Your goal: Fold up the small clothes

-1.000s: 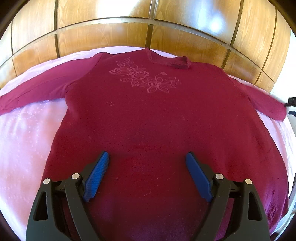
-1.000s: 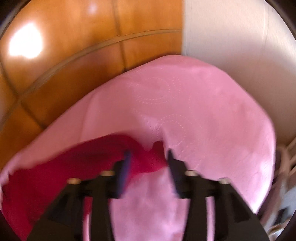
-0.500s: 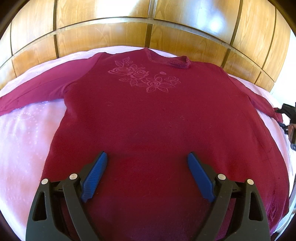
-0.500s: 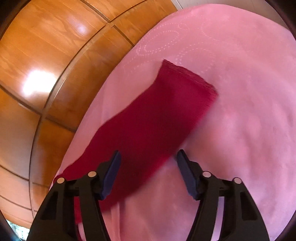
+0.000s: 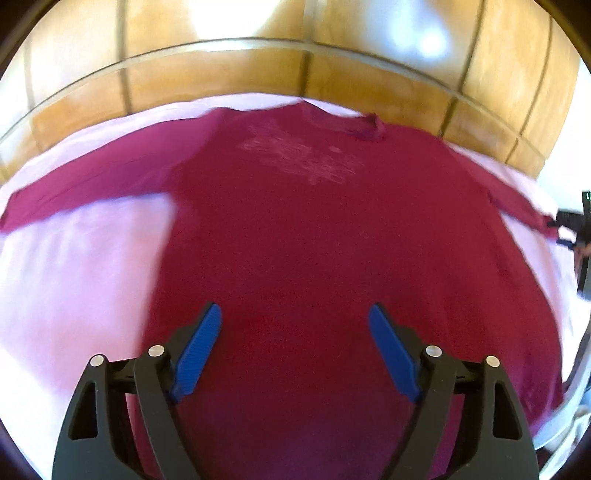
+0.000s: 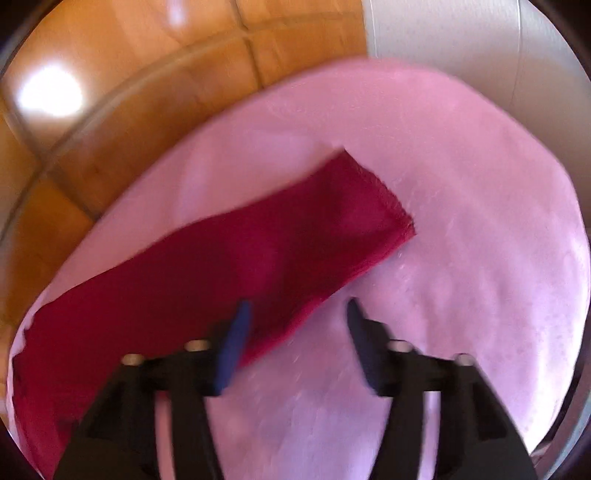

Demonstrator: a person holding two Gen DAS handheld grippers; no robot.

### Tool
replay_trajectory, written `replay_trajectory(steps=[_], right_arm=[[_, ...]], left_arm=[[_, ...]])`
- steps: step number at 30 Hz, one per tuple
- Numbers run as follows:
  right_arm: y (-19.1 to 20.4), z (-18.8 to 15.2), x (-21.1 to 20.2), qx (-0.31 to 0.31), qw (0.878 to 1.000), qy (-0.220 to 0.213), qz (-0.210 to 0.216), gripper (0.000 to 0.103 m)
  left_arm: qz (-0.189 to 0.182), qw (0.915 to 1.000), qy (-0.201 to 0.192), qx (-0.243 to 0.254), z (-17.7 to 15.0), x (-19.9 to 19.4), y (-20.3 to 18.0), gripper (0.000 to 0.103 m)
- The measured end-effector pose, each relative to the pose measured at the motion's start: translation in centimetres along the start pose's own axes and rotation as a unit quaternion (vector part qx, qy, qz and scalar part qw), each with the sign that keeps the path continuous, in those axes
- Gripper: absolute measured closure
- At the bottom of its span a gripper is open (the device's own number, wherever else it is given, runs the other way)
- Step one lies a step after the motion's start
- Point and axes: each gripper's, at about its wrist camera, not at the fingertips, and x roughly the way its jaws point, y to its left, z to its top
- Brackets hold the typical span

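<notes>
Left wrist: sweater's [image 5: 314,240] embroidery motion-blurred

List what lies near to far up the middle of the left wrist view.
Left gripper → dark red top → its pale flower print → neckline → pink bedcover → wooden panels.

My dark red long-sleeved top [image 5: 314,240] lies spread flat on the pink bedspread [image 5: 74,277], neck toward the wooden panelled headboard [image 5: 221,77].

My left black gripper with blue pads [image 5: 295,332] hangs over the lower middle of the top's body, nothing between its fingers. One sleeve runs out to the left, the other to the right, where my right gripper [image 6: 295,325] is above its lower edge, the cuff [image 6: 380,199] lying ahead of it on the bedspread. Beyond the bed's right corner stands a pale wall [image 6: 461,33], beside the headboard.
</notes>
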Motion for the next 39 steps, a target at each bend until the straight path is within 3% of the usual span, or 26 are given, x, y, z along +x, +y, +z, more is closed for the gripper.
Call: replay_trajectory(steps=[2, 4, 8, 10, 13, 15, 16, 18, 19, 21, 23, 25, 26, 33, 38, 39], right_arm=[[1.3, -1.7, -2.3, -0.031, 0.999, 0.001, 0.043, 0.038], [3.3, -4.2, -4.5, -0.073, 0.993, 0.012, 0.097, 0.037], [7.7, -10.6, -7.7, -0.156, 0.967, 0.056, 0.196, 0.038], [9.5, -13.4, -8.3, -0.184, 0.954, 0.078, 0.221, 0.04], [11.0, -16.8, -8.5, -0.215, 0.944, 0.109, 0.226, 0.04], [11.4, -18.5, -8.2, -0.23, 0.941, 0.124, 0.214, 0.04], [11.3, -19.6, -8.1, -0.239, 0.941, 0.131, 0.202, 0.04], [10.1, -20.3, -8.1, -0.241, 0.939, 0.135, 0.206, 0.05], [10.0, -20.7, -8.7, -0.243, 0.937, 0.136, 0.21, 0.054], [10.0, -21.0, -9.0, -0.246, 0.931, 0.147, 0.227, 0.07], [10.0, -22.6, -9.7, -0.266, 0.922, 0.157, 0.236, 0.07], [10.1, -23.6, -10.4, -0.29, 0.916, 0.156, 0.229, 0.077], [10.0, -23.8, -10.6, -0.294, 0.916, 0.156, 0.226, 0.093], [9.5, -24.9, -13.1, -0.32, 0.911, 0.131, 0.223, 0.096], [8.6, -26.4, -11.5, -0.328, 0.904, 0.169, 0.215, 0.095], [8.5, -26.2, -11.2, -0.317, 0.906, 0.173, 0.22, 0.093]], left_arm=[[0.013, 0.9996, -0.01, -0.021, -0.9, -2.0, 1.9, 0.022], [0.025, 0.9989, -0.015, -0.038, -2.0, -3.5, 3.8, 0.03], [0.003, 0.9976, 0.01, -0.069, -4.3, -4.9, 6.3, 0.031], [-0.005, 0.9977, 0.017, -0.065, -5.3, -5.2, 6.5, 0.031], [-0.015, 0.9981, 0.027, -0.053, -6.4, -4.8, 6.3, 0.032], [-0.005, 0.9987, 0.024, -0.044, -6.8, -4.7, 6.0, 0.041], [-0.005, 0.999, 0.024, -0.036, -6.8, -4.6, 5.8, 0.048], [-0.023, 0.9987, 0.027, -0.035, -6.7, -4.7, 5.7, 0.085], [-0.037, 0.9981, 0.03, -0.039, -6.6, -4.7, 5.8, 0.089], [-0.04, 0.9981, 0.028, -0.037, -6.6, -4.8, 5.7, 0.091], [-0.042, 0.9982, 0.025, -0.035, -6.6, -4.9, 5.6, 0.091], [-0.05, 0.9977, 0.023, -0.038, -6.6, -5.1, 5.7, 0.092], [-0.052, 0.9977, 0.021, -0.037, -6.6, -5.4, 5.7, 0.093], [-0.051, 0.9983, 0.016, -0.025, -7.6, -7.2, 6.4, 0.094], [-0.058, 0.9967, 0.047, -0.031, -8.5, -7.0, 7.3, 0.093], [-0.058, 0.9966, 0.044, -0.04, -8.2, -7.4, 7.5, 0.087]])
